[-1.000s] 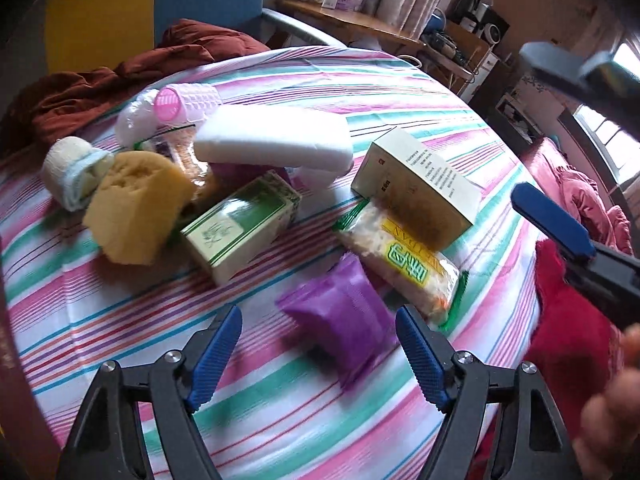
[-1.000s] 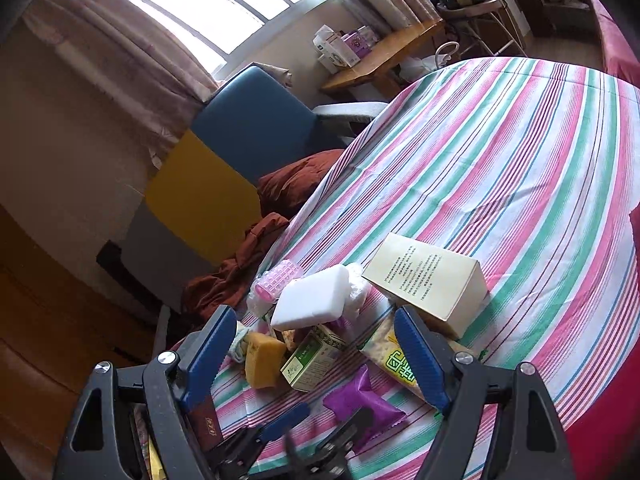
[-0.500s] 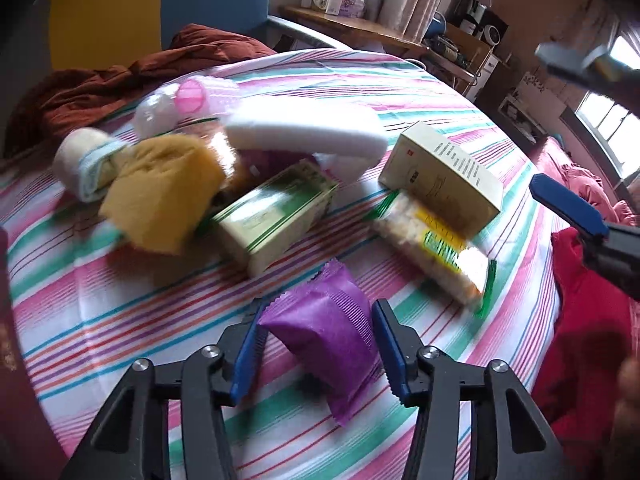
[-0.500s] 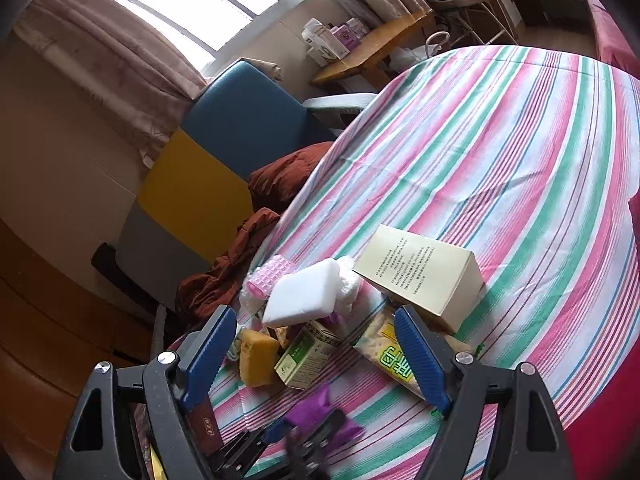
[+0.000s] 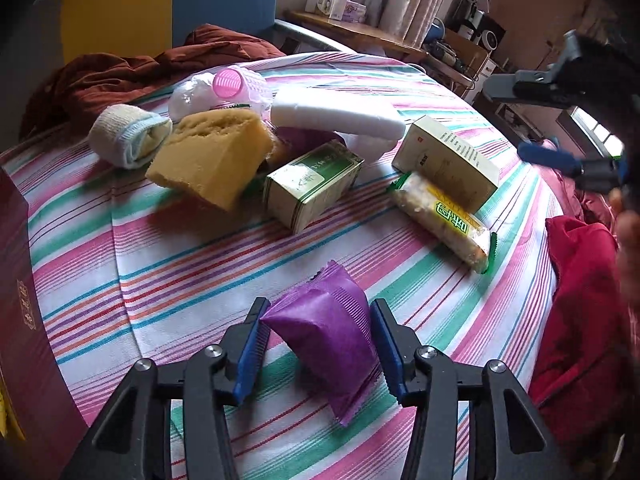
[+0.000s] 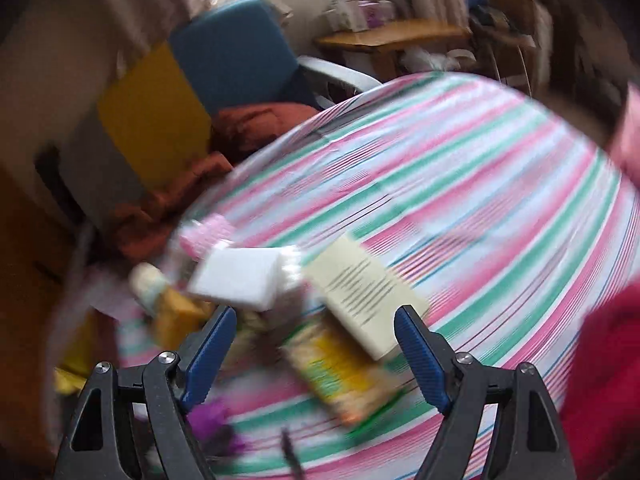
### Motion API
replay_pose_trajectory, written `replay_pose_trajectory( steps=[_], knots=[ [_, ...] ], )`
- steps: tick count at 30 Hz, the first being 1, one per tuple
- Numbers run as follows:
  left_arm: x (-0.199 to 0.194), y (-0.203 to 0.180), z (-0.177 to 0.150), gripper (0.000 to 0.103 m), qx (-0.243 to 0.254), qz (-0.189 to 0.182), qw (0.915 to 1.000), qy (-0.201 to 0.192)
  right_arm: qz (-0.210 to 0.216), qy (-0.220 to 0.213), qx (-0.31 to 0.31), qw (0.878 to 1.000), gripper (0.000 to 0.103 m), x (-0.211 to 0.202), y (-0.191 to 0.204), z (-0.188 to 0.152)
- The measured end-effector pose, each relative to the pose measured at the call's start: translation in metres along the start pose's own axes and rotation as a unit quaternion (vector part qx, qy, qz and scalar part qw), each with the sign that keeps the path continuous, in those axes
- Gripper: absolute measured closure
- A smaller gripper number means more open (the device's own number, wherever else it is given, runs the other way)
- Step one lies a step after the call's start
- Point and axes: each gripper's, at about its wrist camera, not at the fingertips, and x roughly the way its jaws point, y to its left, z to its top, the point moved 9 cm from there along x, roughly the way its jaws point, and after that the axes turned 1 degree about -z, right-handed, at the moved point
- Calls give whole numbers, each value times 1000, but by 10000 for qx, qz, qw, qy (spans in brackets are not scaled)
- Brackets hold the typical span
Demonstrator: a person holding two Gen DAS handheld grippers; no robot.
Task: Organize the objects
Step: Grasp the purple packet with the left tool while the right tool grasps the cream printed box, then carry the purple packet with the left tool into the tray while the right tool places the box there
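A purple packet lies on the striped tablecloth near its front edge. My left gripper is shut on it, one blue pad pressed against each side. Behind it lie a green box, a yellow sponge, a white foam block, a cream box and a yellow-green snack packet. My right gripper hangs open and empty above the cream box and snack packet. Its view is blurred by motion. One of its blue fingers shows at the right of the left wrist view.
A rolled sock and a pink roller sit at the back left of the pile. A dark red box stands at the left edge. Red cloth hangs off the right side. A blue and yellow chair with brown cloth stands behind.
My left gripper's jaws came together around the purple packet and now press on it. The right gripper swung and rolled, so its view is smeared and the pile sits more central.
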Motion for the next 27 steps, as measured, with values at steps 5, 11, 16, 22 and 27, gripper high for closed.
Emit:
replay_pose_trajectory(
  steps=[5, 11, 16, 22, 27],
  knots=[
    [-1, 0, 1, 51, -44, -45, 10000, -20, -536, 605, -1000, 9917, 20, 41, -2, 7],
    [0, -1, 1, 52, -30, -46, 10000, -34, -827, 1223, -1387, 9793, 37, 79, -8, -9],
    [-1, 2, 4, 61, -88, -17, 9999, -92, -801, 902, -1110, 9865, 51, 60, -18, 0],
    [-9, 3, 4, 65, -156, -72, 9998, -118, -706, 354, -858, 9932, 52, 20, -21, 17],
    [-38, 0, 10, 65, -84, -76, 9992, -393, -230, -136, -794, 9965, 52, -20, 9, 28]
  ],
)
